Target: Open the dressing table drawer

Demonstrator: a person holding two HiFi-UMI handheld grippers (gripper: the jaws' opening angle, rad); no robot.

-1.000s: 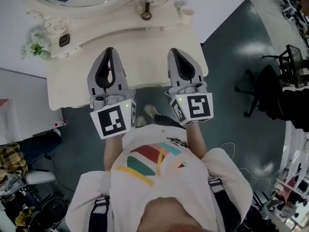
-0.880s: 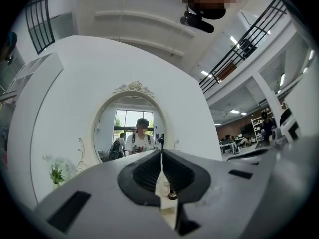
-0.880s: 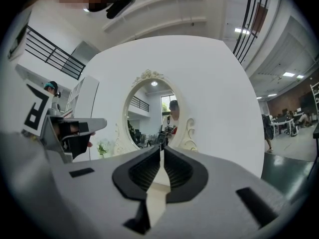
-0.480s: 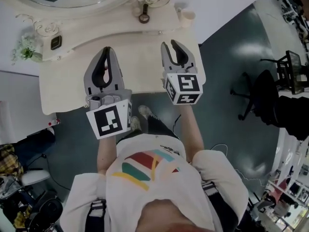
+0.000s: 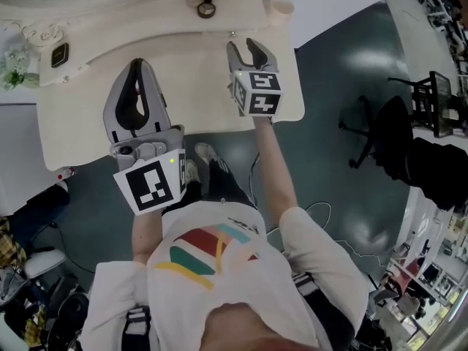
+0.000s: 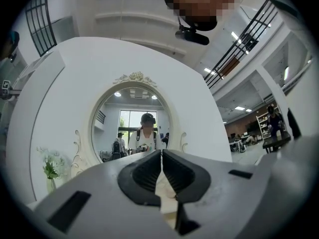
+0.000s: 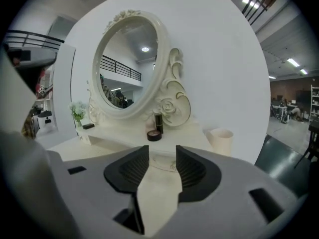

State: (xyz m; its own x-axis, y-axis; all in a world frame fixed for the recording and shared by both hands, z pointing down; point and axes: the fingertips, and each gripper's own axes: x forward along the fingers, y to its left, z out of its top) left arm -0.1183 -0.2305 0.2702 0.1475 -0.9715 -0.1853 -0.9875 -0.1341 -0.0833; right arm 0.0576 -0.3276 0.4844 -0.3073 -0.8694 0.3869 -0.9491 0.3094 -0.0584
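The cream dressing table (image 5: 80, 134) stands in front of me, its oval mirror (image 7: 127, 63) at the back. A low raised tier (image 5: 146, 39) runs under the mirror, and a small knob (image 5: 232, 34) shows on its front. My right gripper (image 5: 246, 46) hangs over the table's right part and points at that knob. Its jaws have just been opening and stand open (image 7: 162, 151) with nothing between them. My left gripper (image 5: 136, 64) hovers above the table's left half, shut and empty (image 6: 161, 153).
A cream cup (image 5: 281, 8) stands at the back right corner. A lipstick and a round compact (image 7: 154, 135) sit under the mirror. Flowers (image 5: 13, 75) and a small black object (image 5: 60, 54) are at the back left. An office chair (image 5: 387, 137) stands right of the table.
My right gripper has moved forward and down toward the raised tier, and its jaws have gone from shut to open. The left gripper has shifted a little and stays shut.
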